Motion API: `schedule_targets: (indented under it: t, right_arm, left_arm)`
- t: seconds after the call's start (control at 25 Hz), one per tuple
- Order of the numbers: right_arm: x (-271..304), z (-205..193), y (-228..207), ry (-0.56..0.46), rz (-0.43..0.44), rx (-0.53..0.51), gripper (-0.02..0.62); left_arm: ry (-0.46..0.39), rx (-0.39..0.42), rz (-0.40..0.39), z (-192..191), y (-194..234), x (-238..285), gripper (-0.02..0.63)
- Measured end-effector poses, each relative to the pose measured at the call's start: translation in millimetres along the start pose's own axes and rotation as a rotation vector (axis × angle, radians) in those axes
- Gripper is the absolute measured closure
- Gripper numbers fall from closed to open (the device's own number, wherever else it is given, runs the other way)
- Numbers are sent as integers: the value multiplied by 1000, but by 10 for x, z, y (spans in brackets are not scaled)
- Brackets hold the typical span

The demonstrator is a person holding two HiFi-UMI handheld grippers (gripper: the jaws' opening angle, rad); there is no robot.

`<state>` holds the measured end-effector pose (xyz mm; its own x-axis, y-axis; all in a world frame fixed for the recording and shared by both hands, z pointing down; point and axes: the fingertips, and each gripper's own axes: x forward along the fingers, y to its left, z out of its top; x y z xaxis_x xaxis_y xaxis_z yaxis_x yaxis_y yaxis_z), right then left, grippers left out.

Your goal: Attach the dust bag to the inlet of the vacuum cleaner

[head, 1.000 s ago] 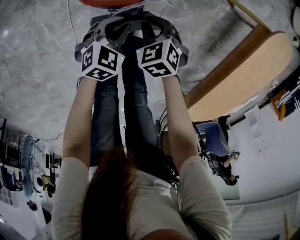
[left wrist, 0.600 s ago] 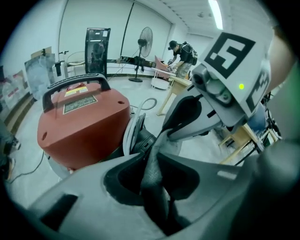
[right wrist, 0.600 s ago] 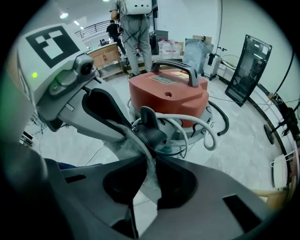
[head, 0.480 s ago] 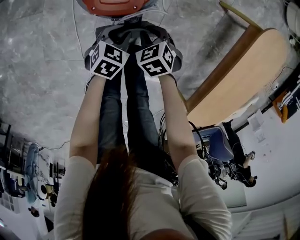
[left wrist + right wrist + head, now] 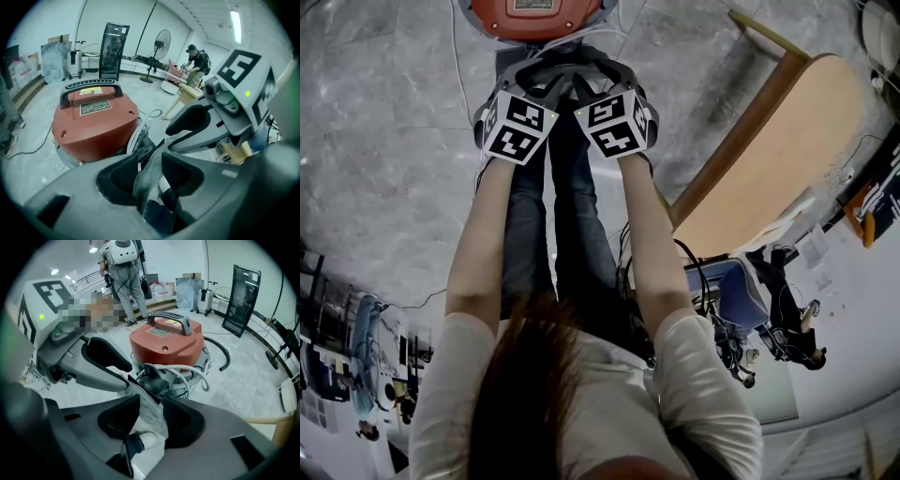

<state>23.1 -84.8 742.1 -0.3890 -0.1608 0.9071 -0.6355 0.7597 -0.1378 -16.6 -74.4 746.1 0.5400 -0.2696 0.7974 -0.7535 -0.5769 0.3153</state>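
— Jaws of the left gripper (image 5: 150, 158) and right gripper (image 5: 151, 401): how are they set?
— Both pairs have just been opened and are spread. The grey dust bag (image 5: 149, 416) is seen between each pair, unpinched, its top edge lying against the black inlet (image 5: 153, 383) of the red vacuum cleaner (image 5: 165, 342).

No word, brand or number is legible anywhere. Just ahead of the left gripper (image 5: 146, 161), the red vacuum cleaner (image 5: 93, 133) carries a dark nameplate (image 5: 95, 107) on its lid and a yellow-and-white sticker (image 5: 91, 91) on its black handle (image 5: 118, 89); the print on both is too small to make out. Close on that gripper's right, the marker cube (image 5: 243, 77) of the right gripper (image 5: 151, 401) shows only black-and-white square code patterns, which are not lettering.
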Motion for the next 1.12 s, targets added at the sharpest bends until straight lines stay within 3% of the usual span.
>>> schedule_targets:
  t: [0.16,0.36,0.64,0.92,1.12]
  right_arm:
    - [-142,132,-61,-71,-10,128,451]
    - [-389,329,-179,-166,-70,218,522]
    - [-761,659,-241,-240,-123,246,583]
    - [-1319,992,-261,-297,-156,285,594]
    - [-1802,1405,-223,-390,-152,295,594]
  left_arm:
    - [-23,-6,11,128,-10,-102,442]
    - [-93,-39,49,394,6,-353,506]
    - [-189,-34,95,857,22,-712,578]
    - [-269,-14,112,1328,-63,-1257,588]
    - [-340,-10,141,1647,-98,-1690,589]
